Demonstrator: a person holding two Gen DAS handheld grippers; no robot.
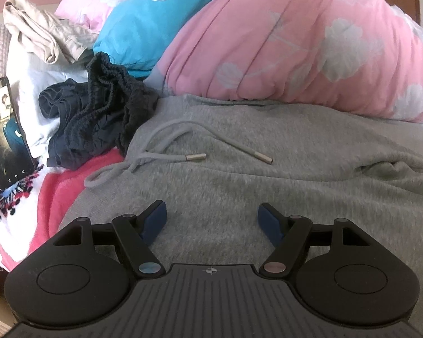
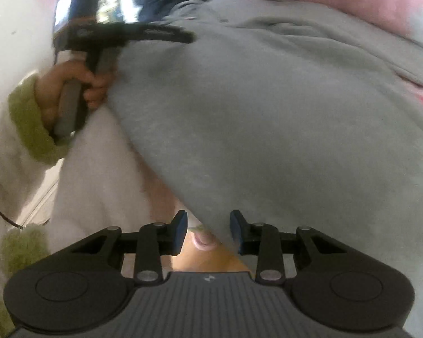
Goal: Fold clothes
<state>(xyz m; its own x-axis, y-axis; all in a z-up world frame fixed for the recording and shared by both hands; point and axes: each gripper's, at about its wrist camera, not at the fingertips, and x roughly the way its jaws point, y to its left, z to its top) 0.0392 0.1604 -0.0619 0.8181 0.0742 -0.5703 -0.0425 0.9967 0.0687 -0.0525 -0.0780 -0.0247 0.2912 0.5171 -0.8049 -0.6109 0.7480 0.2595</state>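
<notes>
Grey sweatpants lie spread on the bed, their drawstring with metal tips loose on top. My left gripper hovers open just over the grey cloth, nothing between its blue pads. In the right wrist view the grey sweatpants fill the frame, blurred. My right gripper is open at their near edge, and a corner of the cloth hangs between its fingers. A hand in a white and green sleeve holds the left gripper at the garment's far left edge.
Crumpled dark shorts lie left of the sweatpants. A beige garment sits on a white pile behind them. A phone leans at the far left. A pink duvet and a blue pillow rise at the back.
</notes>
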